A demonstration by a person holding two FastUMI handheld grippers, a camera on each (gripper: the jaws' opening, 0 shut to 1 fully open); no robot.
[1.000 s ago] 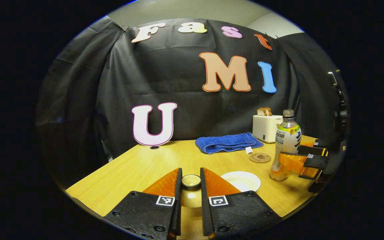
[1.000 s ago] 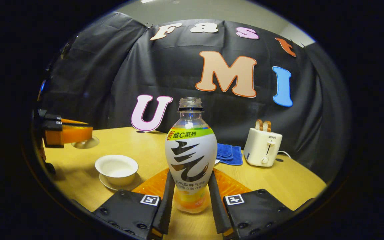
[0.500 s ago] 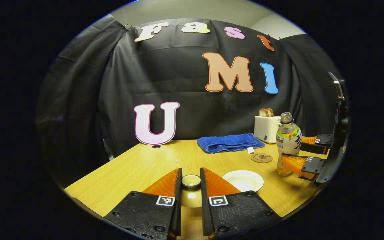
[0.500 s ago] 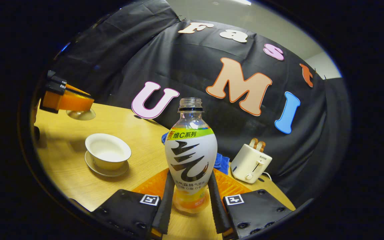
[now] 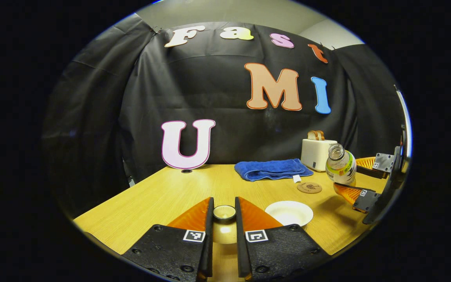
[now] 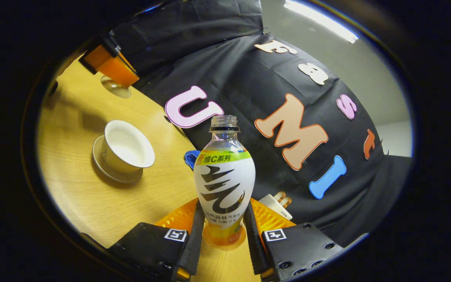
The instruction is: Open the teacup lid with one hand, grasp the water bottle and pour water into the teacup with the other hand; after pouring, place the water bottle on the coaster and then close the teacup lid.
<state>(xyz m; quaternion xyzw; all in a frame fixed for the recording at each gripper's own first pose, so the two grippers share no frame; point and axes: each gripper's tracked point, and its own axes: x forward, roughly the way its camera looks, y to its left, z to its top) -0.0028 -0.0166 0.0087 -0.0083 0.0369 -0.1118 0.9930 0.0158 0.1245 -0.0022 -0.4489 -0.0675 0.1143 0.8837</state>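
Water bottle [image 6: 224,184] sits tilted, clamped between the right hand-held gripper's [image 6: 224,235] fingers.

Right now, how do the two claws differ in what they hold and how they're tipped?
The left claw pinches the small teacup lid and sits level; the right claw grips the tall open bottle and leans it toward the uncovered teacup. Both are shut on their things and held above the table.

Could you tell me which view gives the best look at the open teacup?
The right gripper view: the teacup stands unobstructed on its saucer, so its pale inside and whole rim are visible. In the left gripper view the teacup is seen lower down, its base hidden behind the left gripper.
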